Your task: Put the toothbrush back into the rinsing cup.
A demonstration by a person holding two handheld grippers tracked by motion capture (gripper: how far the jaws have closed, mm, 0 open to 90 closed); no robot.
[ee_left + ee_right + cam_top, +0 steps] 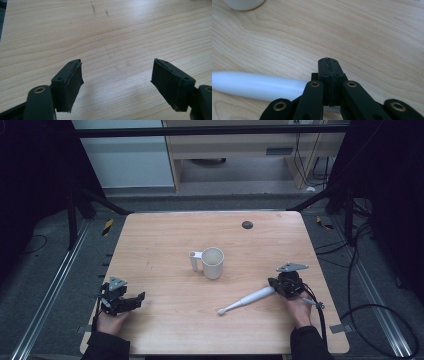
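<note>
A light wooden table (pixel 165 330) is seen from above, with a person's forearms entering from the near edge, a two-jaw gripper in each hand. A white mug (pixel 212 262) stands upright near the table's middle, its handle pointing left. Nearer the person and to the right lies a long white plastic tool (pixel 246 300), perhaps a pestle or electric toothbrush body, with a thick handle that tapers to a small rounded tip pointing left.

The right gripper (pixel 329 66) sits at the thick end of the tool (pixel 257 86), its jaws pressed together above the handle; whether they actually pinch it cannot be told. The left gripper (pixel 116 82) rests well apart, at the table's left near corner, its jaws spread wide over bare wood.

The tool looks light, rigid and smooth, so likely slippery and prone to rolling. The thick handle end seems the surest place to grip.
</note>
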